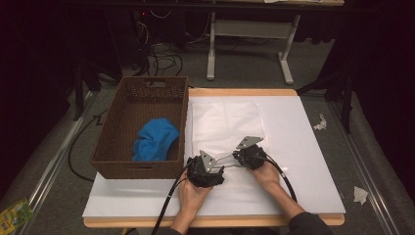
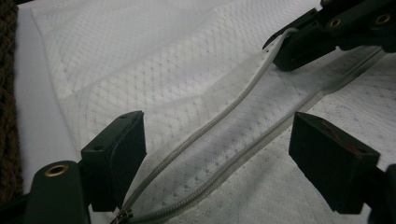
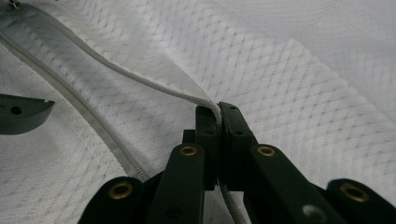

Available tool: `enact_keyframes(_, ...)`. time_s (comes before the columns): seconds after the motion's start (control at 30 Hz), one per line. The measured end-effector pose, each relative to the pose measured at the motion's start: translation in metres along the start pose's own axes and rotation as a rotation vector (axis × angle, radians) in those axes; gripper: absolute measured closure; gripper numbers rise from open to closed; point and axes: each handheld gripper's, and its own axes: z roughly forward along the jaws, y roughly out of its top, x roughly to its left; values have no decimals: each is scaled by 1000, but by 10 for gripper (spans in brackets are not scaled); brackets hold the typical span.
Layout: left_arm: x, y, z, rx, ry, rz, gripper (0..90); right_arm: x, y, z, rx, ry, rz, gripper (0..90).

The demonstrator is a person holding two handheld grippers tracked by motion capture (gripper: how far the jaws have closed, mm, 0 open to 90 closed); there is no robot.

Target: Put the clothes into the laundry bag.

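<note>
A white mesh cover point(image 1: 225, 122) lies flat on the white board point(image 1: 303, 147), and its grey zipper point(image 2: 233, 161) is parted into two edges. My left gripper point(image 2: 219, 126) stands open low over the gap, one finger on each side and neither pad touching. The zipper's slider point(image 2: 122, 215) sits near its left finger. My right gripper point(image 3: 218, 109) is shut on the upper zipper edge point(image 3: 140, 81), with the cord-like teeth pinched between its pads. In the high view the left gripper point(image 1: 219, 169) and the right gripper point(image 1: 237, 157) face each other at the cover's near end.
A brown woven basket point(image 1: 147, 88) stands at the board's left edge and holds a crumpled blue cloth point(image 1: 155, 139). Cables trail from both grippers toward the table's front. A table frame stands on the floor beyond, with scraps of paper at the right.
</note>
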Motion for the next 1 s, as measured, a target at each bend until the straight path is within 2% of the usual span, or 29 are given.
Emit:
enact_keyframes(0.13,1,0,0,6,6,-15,178,-3,5,-6,-15,-11,-11,888)
enact_keyframes(0.23,0,0,0,8,17,-3,178,-3,10,-11,-21,-18,-25,889)
enact_keyframes(0.37,0,0,1,12,26,-8,181,-3,13,-15,-37,-23,-21,889)
enact_keyframes(0.53,-3,1,2,33,45,14,177,-4,17,-20,-48,-32,-23,889)
enact_keyframes(1.0,1,0,1,12,34,-25,181,-6,22,-33,-86,-41,-42,889)
